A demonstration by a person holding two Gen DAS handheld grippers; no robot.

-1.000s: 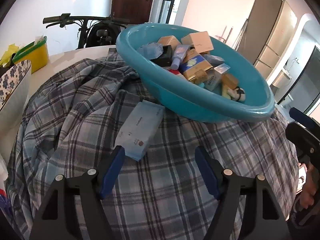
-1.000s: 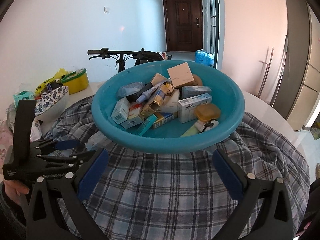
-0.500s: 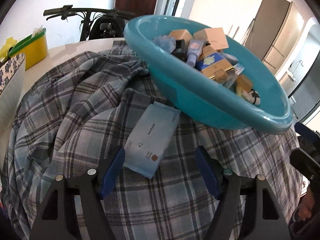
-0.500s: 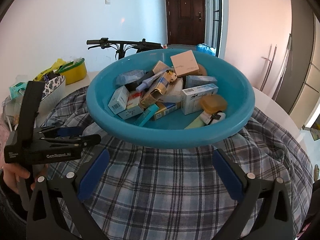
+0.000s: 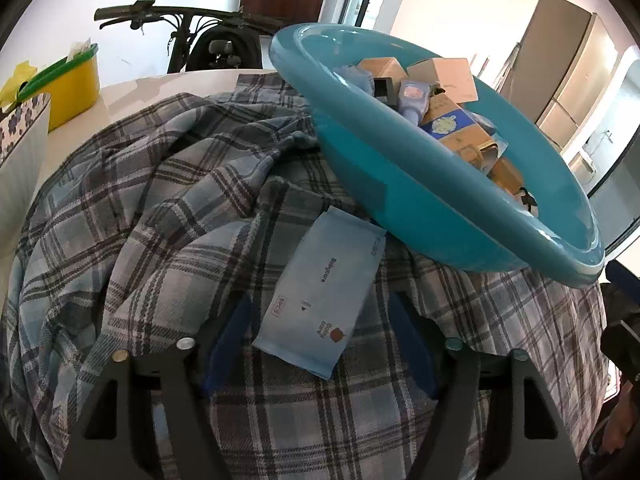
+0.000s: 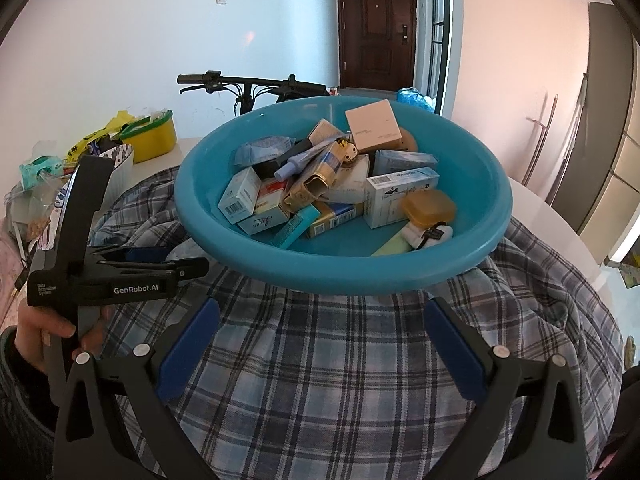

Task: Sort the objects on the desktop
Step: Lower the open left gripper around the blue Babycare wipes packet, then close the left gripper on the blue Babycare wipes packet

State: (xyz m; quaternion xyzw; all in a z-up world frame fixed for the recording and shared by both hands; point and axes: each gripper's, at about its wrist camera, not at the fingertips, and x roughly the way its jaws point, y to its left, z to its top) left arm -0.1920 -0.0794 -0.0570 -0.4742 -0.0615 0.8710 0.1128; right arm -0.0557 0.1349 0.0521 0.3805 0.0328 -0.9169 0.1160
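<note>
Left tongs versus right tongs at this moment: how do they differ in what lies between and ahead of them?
The left tongs are open with the light blue wipes pack lying flat between their fingers on the plaid cloth; the right tongs are open over bare cloth only. The left tongs sit beside the teal basin, the right tongs face its near rim. Both hold nothing.

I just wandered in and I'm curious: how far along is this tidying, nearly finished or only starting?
Mostly done, it seems. The teal basin already holds a heap of small boxes and tubes. In hand: nothing yet; the left gripper is open around a pale blue packet lying on the plaid cloth. The right gripper is open and empty. Left: grip that packet and put it away.
</note>
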